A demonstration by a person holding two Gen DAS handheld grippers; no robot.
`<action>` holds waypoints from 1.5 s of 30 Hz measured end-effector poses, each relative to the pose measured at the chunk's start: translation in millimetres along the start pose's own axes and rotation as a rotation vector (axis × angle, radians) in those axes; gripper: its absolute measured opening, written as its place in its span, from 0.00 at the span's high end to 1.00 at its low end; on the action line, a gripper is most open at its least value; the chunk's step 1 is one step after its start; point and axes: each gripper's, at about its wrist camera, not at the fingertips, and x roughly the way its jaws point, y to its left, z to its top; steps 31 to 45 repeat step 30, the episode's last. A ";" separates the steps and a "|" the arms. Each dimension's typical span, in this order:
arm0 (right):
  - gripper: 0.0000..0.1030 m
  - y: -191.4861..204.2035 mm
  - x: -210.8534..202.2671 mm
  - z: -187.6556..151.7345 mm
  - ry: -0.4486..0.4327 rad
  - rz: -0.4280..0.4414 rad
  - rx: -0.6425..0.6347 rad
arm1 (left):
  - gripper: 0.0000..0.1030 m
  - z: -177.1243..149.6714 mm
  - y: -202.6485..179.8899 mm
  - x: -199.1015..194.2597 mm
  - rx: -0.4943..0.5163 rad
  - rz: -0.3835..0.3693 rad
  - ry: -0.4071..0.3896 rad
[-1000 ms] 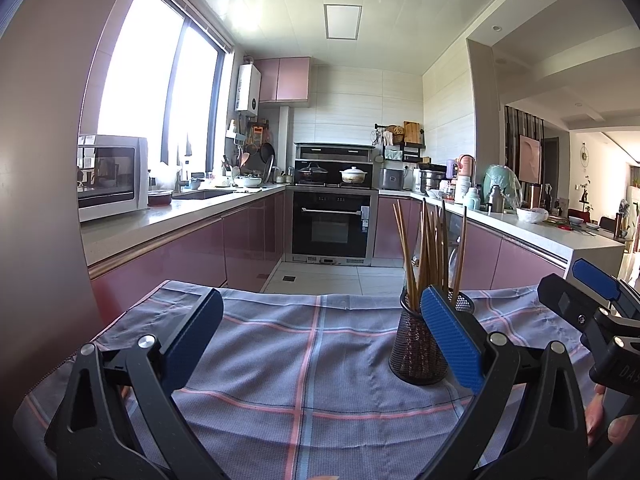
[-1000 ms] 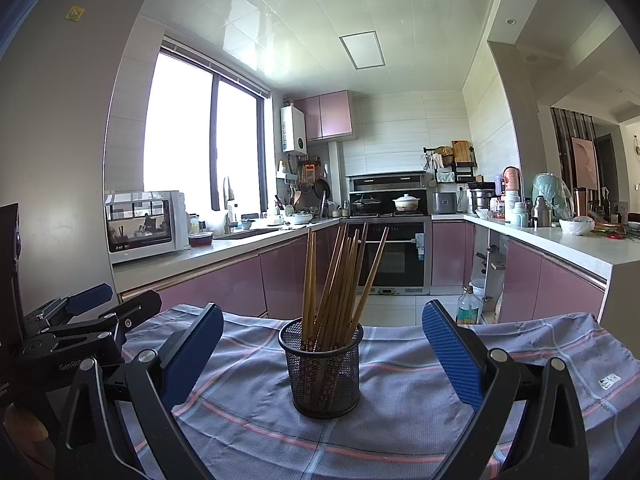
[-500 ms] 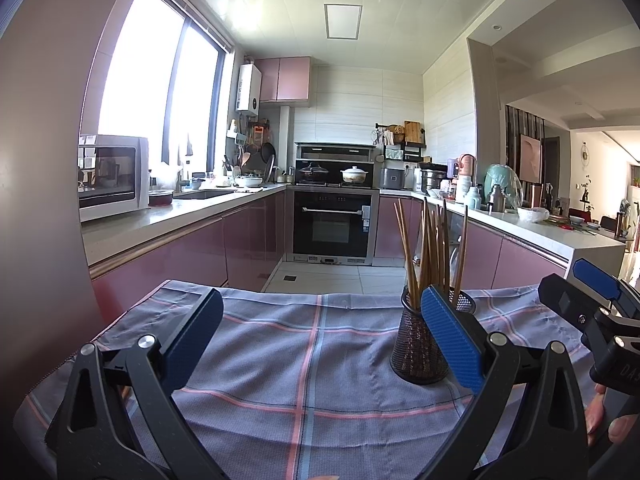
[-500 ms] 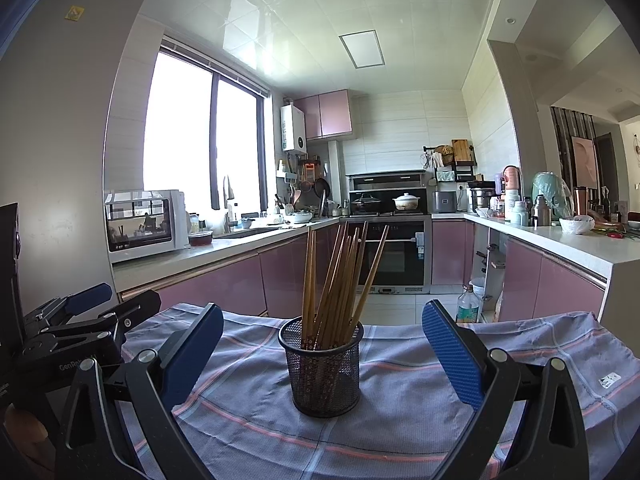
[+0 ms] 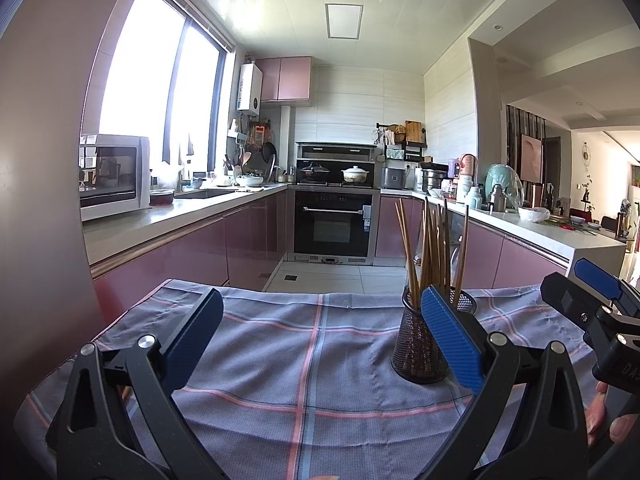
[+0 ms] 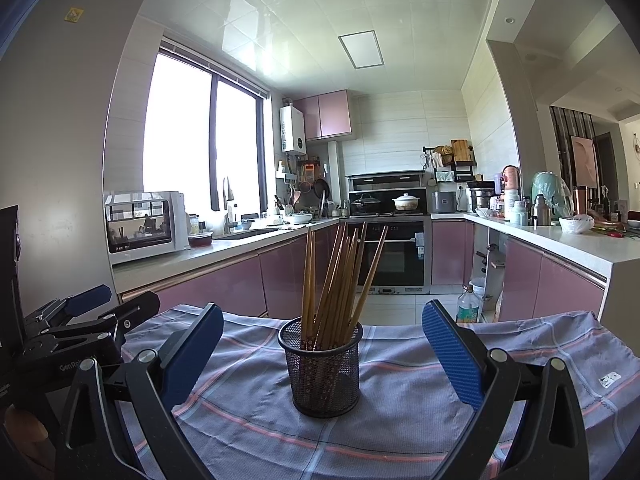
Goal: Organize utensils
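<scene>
Standing upright at the centre of the right wrist view, the black wire-mesh cylindrical cup (image 6: 323, 368) holds a bundle of brown wooden chopsticks (image 6: 340, 280) that fan outward at their tips, leaning on the rim because nothing packs them tight. The cup rests on the grey-blue checked cloth with pink stripes (image 6: 400, 412) covering the tabletop. The right gripper (image 6: 322, 350) is spread wide and carries nothing; its blue pads sit on either side of the cup without touching it, as if lined up on it. In the left wrist view the cup (image 5: 420, 344) appears at centre right, partly hidden behind one blue pad. The left gripper (image 5: 320, 336) is also wide and empty, facing bare cloth (image 5: 304, 360). No loose utensil shows on the cloth in either view, so the chopsticks seem already gathered; judged from this, the organizing looks largely done, or the cup itself may be what gets moved next.
</scene>
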 end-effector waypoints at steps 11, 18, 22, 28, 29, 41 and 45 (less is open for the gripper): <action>0.07 0.2 -0.9 0.5 -0.002 -0.001 0.001 | 0.05 -1.3 1.5 -1.6 0.002 0.003 0.001; 0.07 0.2 -1.1 -0.2 0.001 -0.001 0.001 | 0.06 -2.2 3.8 -5.5 0.011 0.017 -0.007; 0.07 0.0 -0.6 -0.2 0.003 -0.002 -0.001 | 0.06 -1.8 2.6 -4.4 0.016 0.016 0.001; 0.07 -4.9 3.3 -0.2 0.024 -0.017 -0.010 | 0.05 -4.8 4.0 6.1 0.013 0.011 0.066; 0.07 -8.5 5.5 -0.1 0.037 -0.027 -0.014 | 0.05 -5.6 4.9 9.1 0.012 0.017 0.079; 0.07 -13.5 9.1 -0.3 0.060 -0.044 -0.017 | 0.05 -6.9 7.6 13.0 0.012 0.023 0.098; 0.07 -13.5 9.1 -0.3 0.060 -0.044 -0.017 | 0.05 -6.9 7.6 13.0 0.012 0.023 0.098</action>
